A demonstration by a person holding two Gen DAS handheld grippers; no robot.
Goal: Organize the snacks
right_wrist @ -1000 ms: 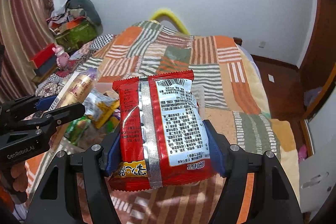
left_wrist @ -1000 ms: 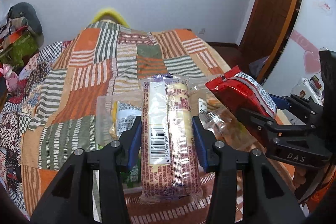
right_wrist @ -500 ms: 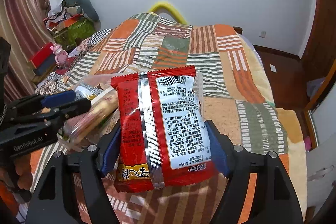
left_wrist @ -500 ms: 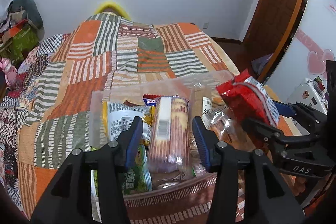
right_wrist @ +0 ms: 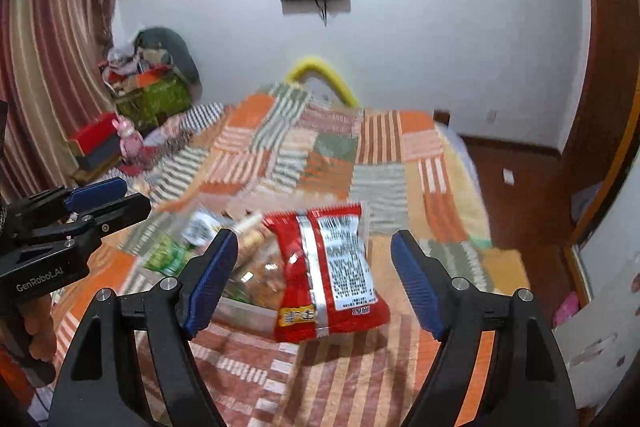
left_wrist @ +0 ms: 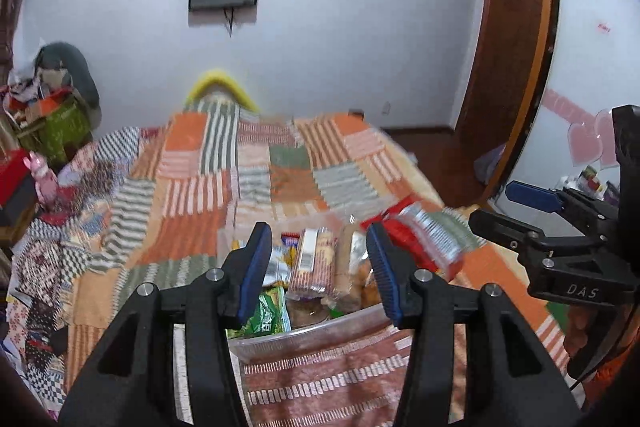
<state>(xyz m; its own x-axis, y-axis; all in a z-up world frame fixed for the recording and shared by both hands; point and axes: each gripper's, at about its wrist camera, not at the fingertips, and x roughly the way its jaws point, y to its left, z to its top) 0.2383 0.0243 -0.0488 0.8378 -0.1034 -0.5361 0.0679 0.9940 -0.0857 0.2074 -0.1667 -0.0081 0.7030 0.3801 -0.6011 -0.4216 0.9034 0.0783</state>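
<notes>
Both grippers, left [left_wrist: 318, 269] and right [right_wrist: 314, 283], have fingers apart, empty; red snack packet [right_wrist: 330, 263] lies on the clear bin's [left_wrist: 320, 333] edge; biscuit roll [left_wrist: 314, 263] inside; binning seems nearly complete.

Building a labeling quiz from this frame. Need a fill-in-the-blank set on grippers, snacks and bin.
1. The right gripper is open, and the ____ packet lies loose between its fingers.
2. The left gripper holds ____.
3. The striped biscuit pack rests inside the clear plastic ____.
4. The bin sits on a patchwork ____.

Missing words: red; nothing; bin; quilt
</notes>
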